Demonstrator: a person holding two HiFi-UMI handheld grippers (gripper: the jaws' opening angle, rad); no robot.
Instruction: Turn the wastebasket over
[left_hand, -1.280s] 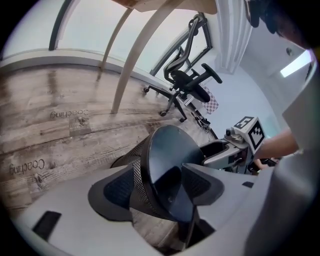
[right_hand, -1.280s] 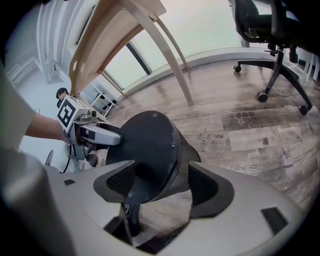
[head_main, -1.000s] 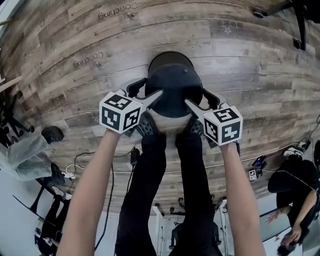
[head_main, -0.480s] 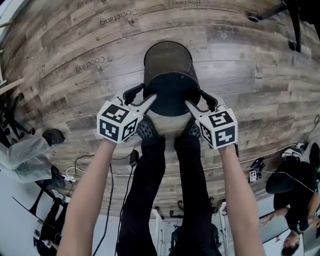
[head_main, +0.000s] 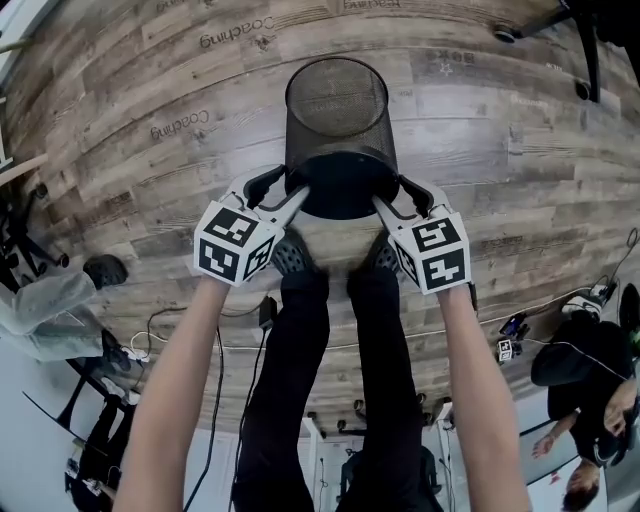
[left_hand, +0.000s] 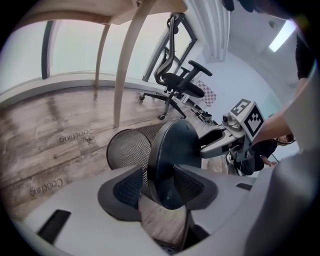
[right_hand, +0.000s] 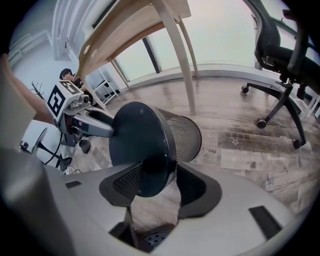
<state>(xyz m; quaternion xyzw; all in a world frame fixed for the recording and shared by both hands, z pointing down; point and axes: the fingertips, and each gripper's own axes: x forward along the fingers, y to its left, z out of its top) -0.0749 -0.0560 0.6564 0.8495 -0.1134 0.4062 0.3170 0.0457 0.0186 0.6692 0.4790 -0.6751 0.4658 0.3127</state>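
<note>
Progress looks about halfway: the wastebasket is tipped on its side over the wooden floor, with its solid base towards the person's feet and its open mouth pointing away, so it is neither mouth-down nor upright. The left gripper and right gripper each have the rim of that base between their jaws, one on either side, and the jaws are closing on it, pads pressed to the rim. What seems left is to carry the rotation on until the mouth faces up, then set it down and let go. A second ago only the dark base showed from above, the basket standing mouth-down; since then it has swung away, baring its mesh wall
</note>
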